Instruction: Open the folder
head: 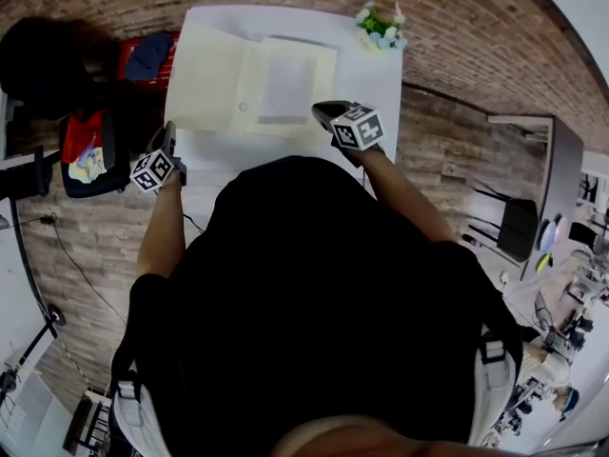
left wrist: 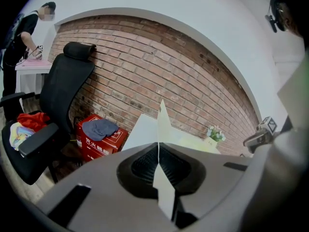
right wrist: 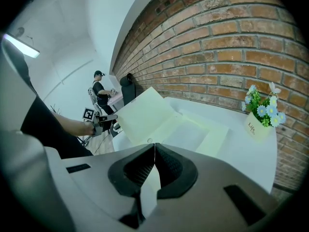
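Note:
A pale yellow folder (head: 249,84) lies spread open on the white table (head: 376,79), with a white sheet (head: 288,89) inside it. Its left cover (head: 205,74) is lifted off the table. My left gripper (head: 169,133) is shut on that cover's near left corner. In the left gripper view the cover (left wrist: 161,117) runs edge-on between the closed jaws (left wrist: 158,146). My right gripper (head: 324,112) is at the folder's near right corner. Its jaws (right wrist: 154,146) are closed on a thin pale sheet of the folder (right wrist: 193,129).
A small pot of flowers (head: 379,27) stands at the table's far right corner. Left of the table are a red box (head: 147,57) with a dark cloth on it and a black office chair (head: 90,150) holding bright clothes. A person (left wrist: 24,33) stands far back.

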### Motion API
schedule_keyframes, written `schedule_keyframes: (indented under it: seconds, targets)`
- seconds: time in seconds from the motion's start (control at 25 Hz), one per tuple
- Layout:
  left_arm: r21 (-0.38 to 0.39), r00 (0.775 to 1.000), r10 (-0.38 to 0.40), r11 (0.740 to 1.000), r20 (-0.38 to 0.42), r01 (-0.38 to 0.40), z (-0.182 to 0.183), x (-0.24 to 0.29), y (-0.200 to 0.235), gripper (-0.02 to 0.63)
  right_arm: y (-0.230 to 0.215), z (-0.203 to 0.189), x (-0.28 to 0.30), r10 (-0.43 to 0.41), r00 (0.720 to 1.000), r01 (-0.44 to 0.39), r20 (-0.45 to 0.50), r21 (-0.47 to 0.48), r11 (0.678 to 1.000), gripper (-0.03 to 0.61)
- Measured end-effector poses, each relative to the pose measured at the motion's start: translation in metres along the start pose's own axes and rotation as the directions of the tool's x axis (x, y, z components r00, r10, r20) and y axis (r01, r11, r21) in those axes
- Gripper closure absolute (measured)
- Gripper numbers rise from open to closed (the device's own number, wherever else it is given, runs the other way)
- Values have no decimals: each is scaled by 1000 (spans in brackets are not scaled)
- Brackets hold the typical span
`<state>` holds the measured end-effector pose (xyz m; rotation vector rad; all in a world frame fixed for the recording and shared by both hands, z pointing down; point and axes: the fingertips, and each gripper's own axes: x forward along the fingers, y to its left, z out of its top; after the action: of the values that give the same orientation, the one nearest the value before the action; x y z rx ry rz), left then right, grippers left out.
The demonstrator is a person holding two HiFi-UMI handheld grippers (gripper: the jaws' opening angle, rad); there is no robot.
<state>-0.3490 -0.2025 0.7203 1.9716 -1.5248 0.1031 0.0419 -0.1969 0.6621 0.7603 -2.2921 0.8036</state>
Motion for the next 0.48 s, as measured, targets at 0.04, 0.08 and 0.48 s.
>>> schedule_keyframes:
  seconds: [0.04,0.08,0.48]
  targets:
    - [-9,1000,-2,1000,-5,2,-3,0,2,600,1,0,0,-2,1000,2,0,2,1000,552]
    - [-15,1000,-1,1000,-8,1,-4,0,5,600,1,-1,0,-4,1000,4,1,5,1000,552]
    - [-32,998,10,999,-56,-12,-19,-1,27,598,10,-8,3,-25,1000,25,6,36,999,552]
